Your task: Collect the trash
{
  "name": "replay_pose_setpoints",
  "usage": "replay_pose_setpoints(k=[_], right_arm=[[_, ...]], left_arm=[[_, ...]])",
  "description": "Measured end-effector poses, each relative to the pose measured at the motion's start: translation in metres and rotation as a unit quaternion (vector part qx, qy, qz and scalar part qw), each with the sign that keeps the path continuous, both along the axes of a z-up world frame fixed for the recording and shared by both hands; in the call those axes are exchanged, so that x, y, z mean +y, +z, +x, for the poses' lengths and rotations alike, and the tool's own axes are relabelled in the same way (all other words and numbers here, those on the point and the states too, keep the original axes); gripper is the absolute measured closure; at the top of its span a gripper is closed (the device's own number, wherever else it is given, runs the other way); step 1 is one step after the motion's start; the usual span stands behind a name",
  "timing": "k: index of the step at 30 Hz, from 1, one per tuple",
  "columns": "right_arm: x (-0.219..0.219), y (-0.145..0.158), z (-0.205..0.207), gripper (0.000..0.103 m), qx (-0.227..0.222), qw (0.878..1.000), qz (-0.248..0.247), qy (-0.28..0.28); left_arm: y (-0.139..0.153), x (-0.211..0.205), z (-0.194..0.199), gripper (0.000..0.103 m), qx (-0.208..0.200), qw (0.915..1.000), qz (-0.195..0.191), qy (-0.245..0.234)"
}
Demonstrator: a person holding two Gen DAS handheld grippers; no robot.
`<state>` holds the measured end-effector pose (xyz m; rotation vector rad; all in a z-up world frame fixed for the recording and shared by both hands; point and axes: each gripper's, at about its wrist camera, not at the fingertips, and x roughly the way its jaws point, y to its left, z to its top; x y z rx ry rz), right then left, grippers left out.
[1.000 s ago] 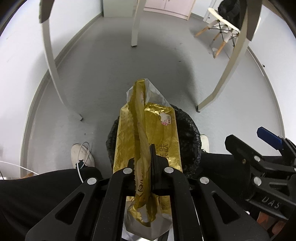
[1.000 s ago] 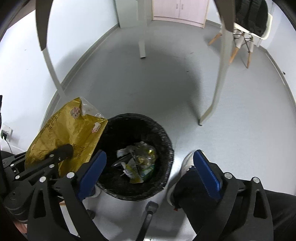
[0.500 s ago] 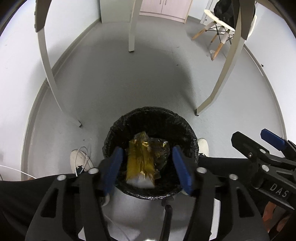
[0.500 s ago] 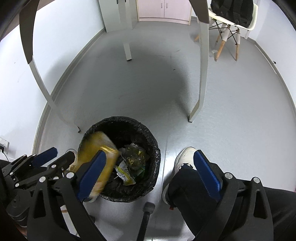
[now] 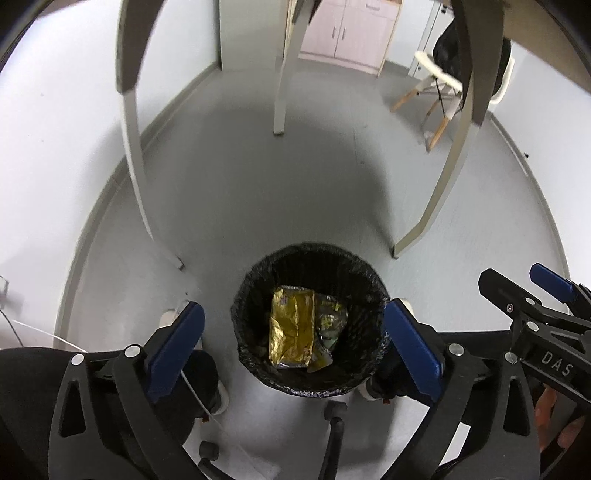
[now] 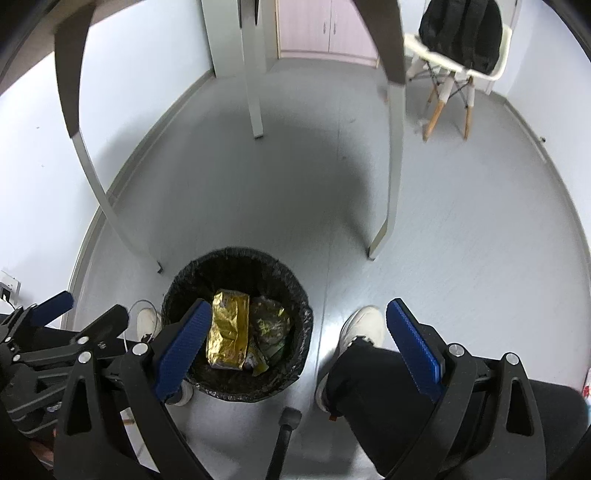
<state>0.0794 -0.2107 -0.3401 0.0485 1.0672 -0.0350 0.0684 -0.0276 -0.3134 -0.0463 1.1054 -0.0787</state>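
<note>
Two grippers spread wide over the bin — nothing held.
Our left gripper (image 5: 293, 341) has just been opening, its jaws now empty; our right gripper (image 6: 299, 338) is parted too. The gold wrapper (image 5: 293, 330) lies inside the black trash bin (image 5: 258, 291), atop other crumpled litter — between our shoes on the grey floor (image 5: 288, 206).

We seem to be in a plain office or meeting room. We see a grey vinyl floor (image 6: 461, 229) with a grey skirting strip under bare white walls (image 5: 55, 155), pale pink cabinet doors (image 6: 328, 29) at the far end, and a white shell chair (image 6: 454, 70) on wooden legs at far right, a black backpack (image 6: 461, 29) on it.
</note>
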Motion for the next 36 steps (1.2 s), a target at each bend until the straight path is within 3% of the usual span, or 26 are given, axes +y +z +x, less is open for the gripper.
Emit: replay_pose_setpoints(k=[11, 21, 30, 36], right_arm=[[0.002, 0.088, -0.041, 0.012, -0.070, 0.997, -0.007, 0.012], [0.011, 0.182, -0.098, 0.009, -0.154, 0.988, -0.002, 0.028], [0.014, 0.233, -0.161, 0.008, -0.214, 0.976, -0.009, 0.043], [0.013, 0.243, -0.189, 0.008, -0.234, 0.971, -0.017, 0.052]], left_arm=[[0.106, 0.015, -0.044, 0.006, -0.081, 0.9966, -0.006, 0.013], [0.197, 0.022, -0.105, 0.006, -0.169, 0.9854, -0.005, 0.021], [0.237, 0.026, -0.158, 0.006, -0.206, 0.9782, 0.003, 0.028], [0.243, 0.024, -0.176, 0.006, -0.209, 0.9775, 0.012, 0.021]])
